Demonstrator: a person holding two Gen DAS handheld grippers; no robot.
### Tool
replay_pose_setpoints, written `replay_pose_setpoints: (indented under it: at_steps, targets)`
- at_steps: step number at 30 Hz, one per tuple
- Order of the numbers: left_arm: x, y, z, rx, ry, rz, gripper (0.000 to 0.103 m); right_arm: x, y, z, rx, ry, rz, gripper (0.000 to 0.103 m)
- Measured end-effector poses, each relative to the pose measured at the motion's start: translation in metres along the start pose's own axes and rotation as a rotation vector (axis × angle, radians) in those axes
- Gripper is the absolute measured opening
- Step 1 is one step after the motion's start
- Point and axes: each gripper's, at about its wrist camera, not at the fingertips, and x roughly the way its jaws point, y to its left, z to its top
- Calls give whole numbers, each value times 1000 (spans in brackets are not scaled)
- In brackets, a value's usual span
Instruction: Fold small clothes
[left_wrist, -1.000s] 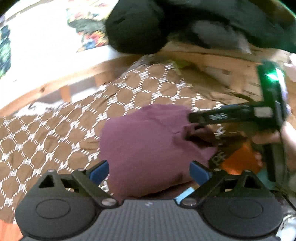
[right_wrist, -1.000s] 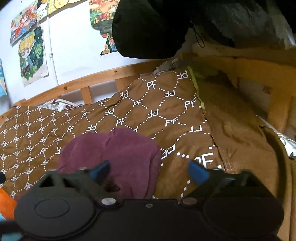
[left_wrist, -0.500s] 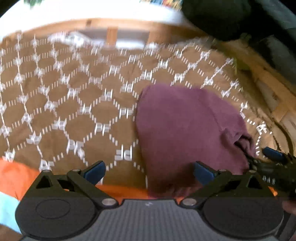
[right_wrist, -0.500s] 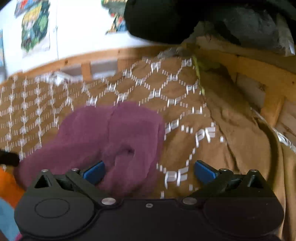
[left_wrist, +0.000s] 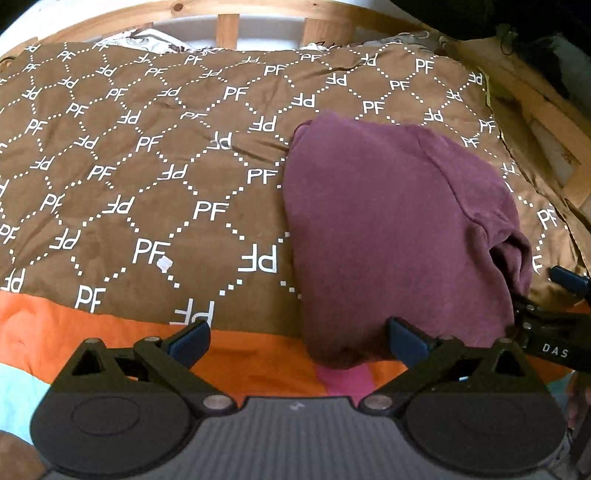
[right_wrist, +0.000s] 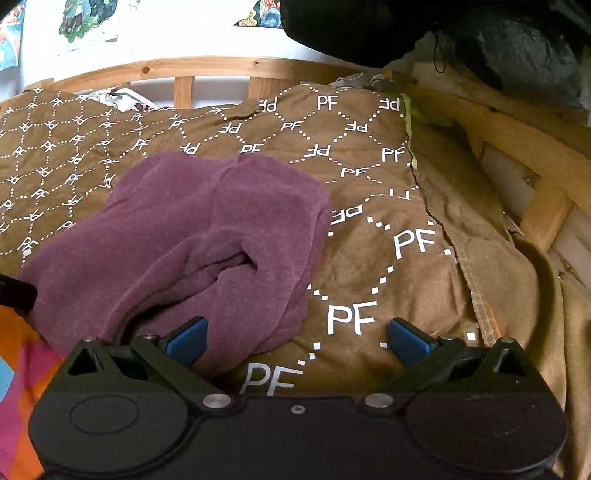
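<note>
The maroon garment (left_wrist: 391, 229) lay bunched on the brown PF-patterned blanket (left_wrist: 147, 166), its near edge overhanging an orange stripe (left_wrist: 258, 354). The left claw (left_wrist: 298, 338) gaped wide and empty just before that edge. The right claw (right_wrist: 295, 336) stood equally wide, its left fingertip (right_wrist: 186, 338) against the garment's folds.

Black grippers, blue-tipped fingers (left_wrist: 188, 338), silver screws, ribbed grey base.

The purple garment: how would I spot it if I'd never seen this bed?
Start at the wooden bed rail, then come down the brown blanket printed with white letters. Near its front right edge lies the purple garment, the only plain, unpatterned cloth there.
</note>
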Motion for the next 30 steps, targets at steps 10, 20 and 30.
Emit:
replay_pose_setpoints:
  at_steps: [10, 20, 30]
  targets:
    - [3, -2, -1, -12, 10, 6, 103, -10, 2, 5, -75, -79, -49, 102]
    - [9, 4, -4, -54, 46, -27, 103, -8, -9, 8, 75, -132, -2, 102]
    - [14, -1, -9, -73, 53, -18, 103, -12, -22, 4, 247, -226, 199, 102]
